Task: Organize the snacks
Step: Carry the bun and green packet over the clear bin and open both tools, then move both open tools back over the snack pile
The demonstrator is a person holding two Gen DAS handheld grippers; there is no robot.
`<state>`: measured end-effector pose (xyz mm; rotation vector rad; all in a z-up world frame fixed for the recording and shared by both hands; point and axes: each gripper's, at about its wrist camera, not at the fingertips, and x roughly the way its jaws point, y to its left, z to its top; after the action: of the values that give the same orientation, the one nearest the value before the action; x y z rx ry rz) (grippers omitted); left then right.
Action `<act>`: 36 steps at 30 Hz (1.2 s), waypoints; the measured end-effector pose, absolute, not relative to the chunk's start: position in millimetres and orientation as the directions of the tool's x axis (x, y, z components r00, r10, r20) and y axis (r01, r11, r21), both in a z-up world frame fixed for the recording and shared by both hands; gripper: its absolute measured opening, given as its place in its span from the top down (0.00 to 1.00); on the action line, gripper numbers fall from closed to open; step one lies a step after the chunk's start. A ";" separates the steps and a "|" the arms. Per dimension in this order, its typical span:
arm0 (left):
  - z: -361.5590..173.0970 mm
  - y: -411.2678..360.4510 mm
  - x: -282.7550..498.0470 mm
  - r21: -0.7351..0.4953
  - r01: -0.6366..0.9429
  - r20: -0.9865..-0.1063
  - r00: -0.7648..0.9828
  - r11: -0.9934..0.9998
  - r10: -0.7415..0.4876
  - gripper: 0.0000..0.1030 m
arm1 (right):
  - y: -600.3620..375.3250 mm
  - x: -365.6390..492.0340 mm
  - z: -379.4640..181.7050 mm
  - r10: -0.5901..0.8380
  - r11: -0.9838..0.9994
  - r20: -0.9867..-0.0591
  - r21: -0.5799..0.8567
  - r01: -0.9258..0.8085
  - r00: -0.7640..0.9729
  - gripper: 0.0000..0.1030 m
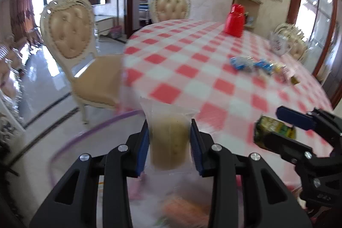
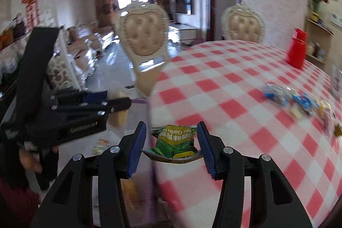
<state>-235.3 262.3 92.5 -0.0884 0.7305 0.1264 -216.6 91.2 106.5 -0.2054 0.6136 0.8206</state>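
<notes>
Landmark: purple-rimmed bin [image 1: 89, 131], at the near edge of the checked table [image 1: 192, 57].

Item 1. Your left gripper [image 1: 169, 142]: jaws partly closed, clamped on a clear-wrapped tan snack [image 1: 168, 142], long axis pointing away along the fingers, held above the bin's interior.

Item 2. Your right gripper [image 2: 172, 146]: jaws somewhat wider, pinching a green garlic-pea packet [image 2: 173, 140], lying crosswise between the pads, over the bin's rim beside the table edge.

Item 3. Loose snacks [image 1: 256, 65]: well beyond the bin on the table, nearer your right hand.

Obscured: the bin's contents are blurred, its far wall is cut off, and the loose wrappers' labels are unreadable.
</notes>
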 end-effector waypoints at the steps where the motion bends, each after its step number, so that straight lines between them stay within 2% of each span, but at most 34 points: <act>1: 92.8 268.6 -238.7 -0.011 -0.154 -0.678 0.727 0.988 0.106 0.65 | 99.3 -222.4 105.0 0.637 0.651 -0.590 0.068 -0.756 0.495 0.52; 5: 88.3 290.9 -248.4 0.048 -0.171 -0.716 0.681 0.984 0.153 0.65 | 121.3 -238.8 97.1 0.680 0.582 -0.605 0.102 -0.807 0.414 0.52; 8: 80.5 298.3 -248.5 0.068 -0.161 -0.751 0.641 0.985 0.157 0.62 | 130.0 -246.0 90.7 0.716 0.532 -0.606 0.153 -0.833 0.347 0.48; 10: 80.6 301.2 -249.6 0.068 -0.174 -0.753 0.637 0.982 0.165 0.41 | 130.9 -246.6 88.0 0.743 0.500 -0.600 0.202 -0.842 0.297 0.32; 11: 82.1 301.5 -249.8 0.069 -0.189 -0.745 0.643 0.980 0.177 0.19 | 127.5 -246.3 88.3 0.757 0.496 -0.585 0.222 -0.840 0.292 0.23; 12: 87.2 301.7 -251.7 0.070 -0.218 -0.726 0.658 0.973 0.200 0.12 | 121.3 -244.5 89.6 0.766 0.500 -0.568 0.235 -0.833 0.299 0.22; 15: 99.1 294.5 -253.1 0.072 -0.259 -0.685 0.689 0.963 0.236 0.04 | 103.5 -235.8 92.3 0.764 0.532 -0.553 0.246 -0.811 0.333 0.22; 19: 106.1 271.2 -248.3 0.086 -0.268 -0.635 0.727 0.959 0.260 0.02 | 57.4 -211.0 89.9 0.742 0.608 -0.538 0.290 -0.739 0.399 0.19; 23: 108.4 222.1 -220.1 -0.016 -0.142 -0.655 0.749 0.990 0.097 0.02 | 4.1 -186.6 82.0 0.689 0.706 -0.525 0.328 -0.628 0.500 0.16; 29: 98.2 135.0 -148.1 -0.060 0.022 -0.693 0.718 0.998 -0.057 0.02 | -83.2 -156.7 55.4 0.570 0.820 -0.572 0.353 -0.451 0.590 0.16; 33: 75.0 89.9 -75.4 -0.143 0.013 -0.731 0.673 0.990 -0.114 0.02 | -143.3 -135.1 39.7 0.487 0.872 -0.601 0.375 -0.316 0.633 0.16; 36: 57.7 67.7 -27.5 -0.162 -0.049 -0.748 0.657 0.986 -0.091 0.02 | -185.8 -109.9 32.7 0.453 0.884 -0.614 0.404 -0.235 0.647 0.15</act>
<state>-27.5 67.7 57.7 -0.1740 0.8544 -0.0237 -109.9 -185.8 32.7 0.3018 0.7748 0.3981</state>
